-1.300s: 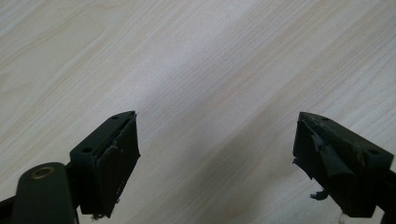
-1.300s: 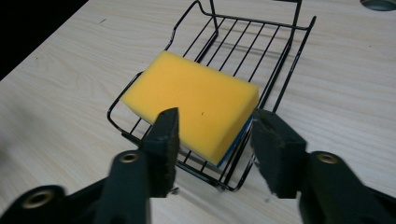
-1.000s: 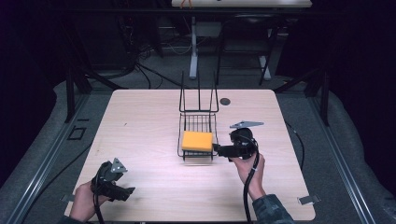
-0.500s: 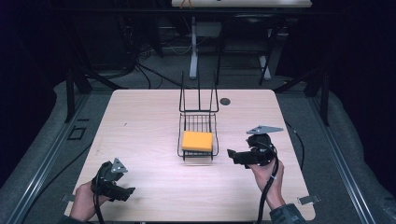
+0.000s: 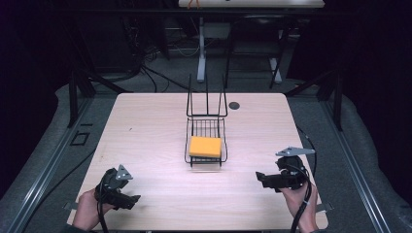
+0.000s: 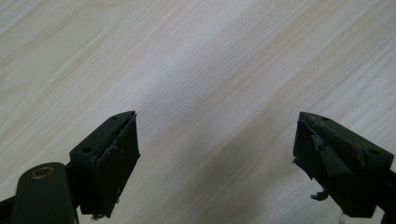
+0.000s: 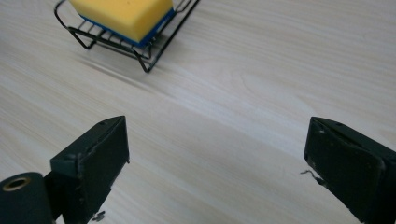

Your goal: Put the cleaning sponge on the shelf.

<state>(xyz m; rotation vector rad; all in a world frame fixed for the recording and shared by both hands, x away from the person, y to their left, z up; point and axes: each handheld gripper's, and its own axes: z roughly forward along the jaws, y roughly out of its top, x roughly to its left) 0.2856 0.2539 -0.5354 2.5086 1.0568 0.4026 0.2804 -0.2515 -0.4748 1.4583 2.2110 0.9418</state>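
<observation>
Fingers spread wide on both your grippers, left gripper (image 5: 132, 199) at the table's (image 5: 145, 126) near-left corner and right gripper (image 5: 260, 177) by the near-right edge, each over bare wood, with the yellow sponge (image 5: 205, 146) in the wire rack (image 5: 206, 127) mid-table and a dark round hole (image 5: 234, 105) near the far edge.

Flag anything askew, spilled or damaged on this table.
Only wear stands out: the left gripper has torn, frayed rubber on its pads, with a loose shred hanging. The sponge sits squarely in the wire rack, which stands upright on the table. Nothing spilled. The right gripper is open and empty.
</observation>
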